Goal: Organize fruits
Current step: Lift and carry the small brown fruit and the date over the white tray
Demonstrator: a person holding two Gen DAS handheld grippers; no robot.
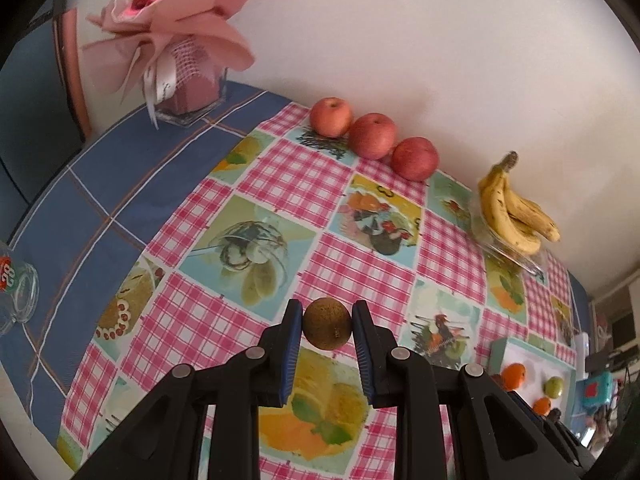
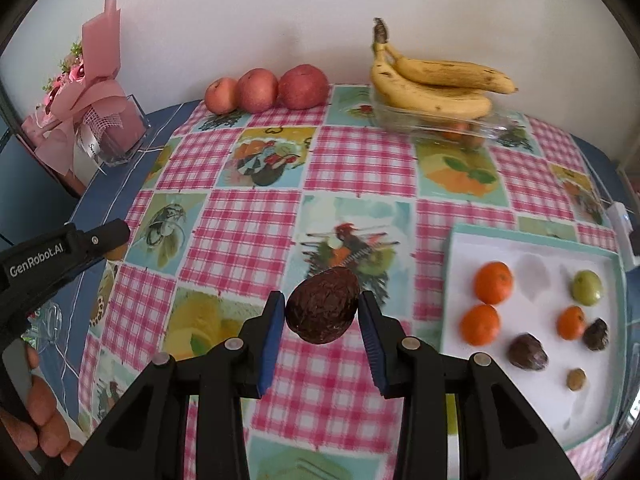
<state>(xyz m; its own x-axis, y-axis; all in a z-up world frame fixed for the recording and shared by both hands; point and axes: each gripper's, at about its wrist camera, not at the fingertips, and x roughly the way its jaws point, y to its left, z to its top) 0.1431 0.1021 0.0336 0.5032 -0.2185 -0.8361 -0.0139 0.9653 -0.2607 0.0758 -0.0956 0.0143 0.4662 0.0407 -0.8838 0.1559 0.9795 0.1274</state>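
My left gripper (image 1: 327, 326) is shut on a small round brown fruit (image 1: 327, 323) and holds it above the checked tablecloth. My right gripper (image 2: 322, 314) is shut on a dark wrinkled passion fruit (image 2: 322, 305) above the cloth, left of the white tray (image 2: 532, 396). The tray holds oranges (image 2: 493, 282), a green fruit (image 2: 587, 287), two dark wrinkled fruits (image 2: 528, 351) and a small brown fruit (image 2: 576, 379). Three red apples (image 2: 264, 89) stand in a row by the wall. A banana bunch (image 2: 432, 84) lies on a clear glass dish (image 2: 464, 128).
A pink bouquet in a glass vase (image 2: 108, 128) stands at the table's back left. A glass cup (image 1: 18, 292) stands at the left edge. The left gripper's body (image 2: 48, 260) and the hand that holds it show at the left of the right wrist view.
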